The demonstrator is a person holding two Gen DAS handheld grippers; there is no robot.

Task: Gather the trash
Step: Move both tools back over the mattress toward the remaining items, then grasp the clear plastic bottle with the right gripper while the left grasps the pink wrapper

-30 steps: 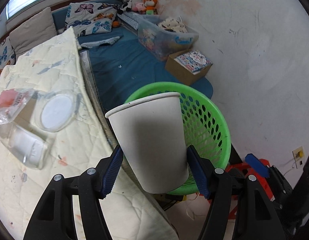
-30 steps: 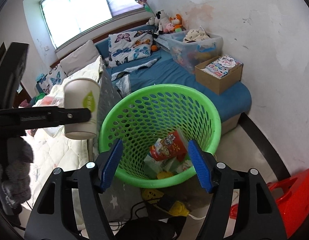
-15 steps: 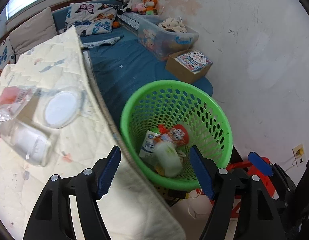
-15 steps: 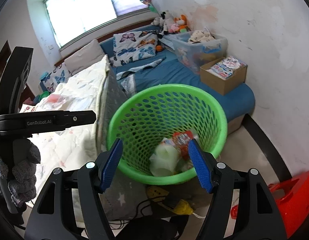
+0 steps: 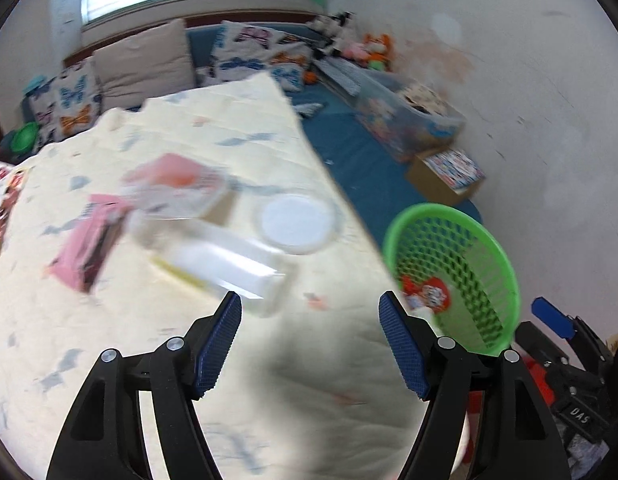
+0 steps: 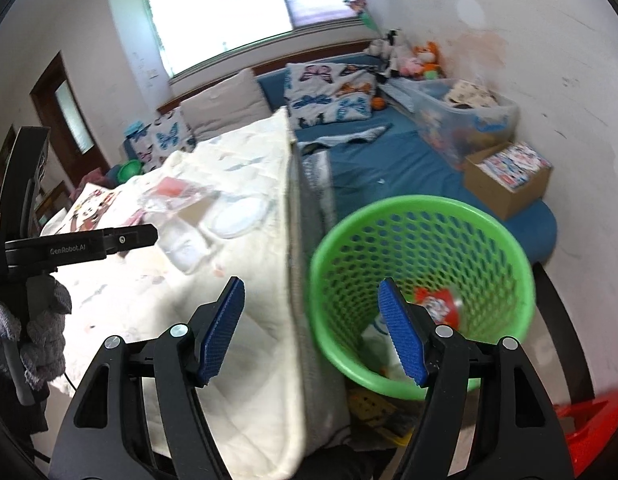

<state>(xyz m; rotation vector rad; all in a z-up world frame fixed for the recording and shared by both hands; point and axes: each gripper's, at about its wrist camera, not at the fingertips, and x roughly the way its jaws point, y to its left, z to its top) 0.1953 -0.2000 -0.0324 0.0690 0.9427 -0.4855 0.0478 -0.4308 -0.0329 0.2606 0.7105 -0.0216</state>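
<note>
My left gripper (image 5: 309, 308) is open with nothing between its blue pads, over the cream quilt (image 5: 189, 380). Just beyond it lie a clear plastic container (image 5: 229, 264), a round white lid (image 5: 295, 222), a pink box (image 5: 89, 248) and a clear bag with a red insert (image 5: 173, 184), all blurred. To the right stands the green basket (image 5: 505, 256), holding a red snack wrapper (image 5: 429, 292). My right gripper (image 6: 311, 292) is open and widening slightly, also holding nothing, above the quilt's edge beside the basket (image 6: 421, 208). The left gripper (image 6: 149, 236) shows there at the left, held by a gloved hand (image 6: 41, 332).
Behind the quilt are a blue mattress (image 6: 389, 160), butterfly pillows (image 6: 329, 92), a clear storage bin (image 6: 461, 120) and a cardboard box (image 6: 509, 180). Cables and a yellow plug (image 6: 369, 408) lie under the basket. A red object (image 6: 589, 432) sits at the bottom right, by the white wall.
The left gripper let go of the white paper cup, which dropped into the green basket. Both grippers then swung left, away from the basket and over the quilt.
</note>
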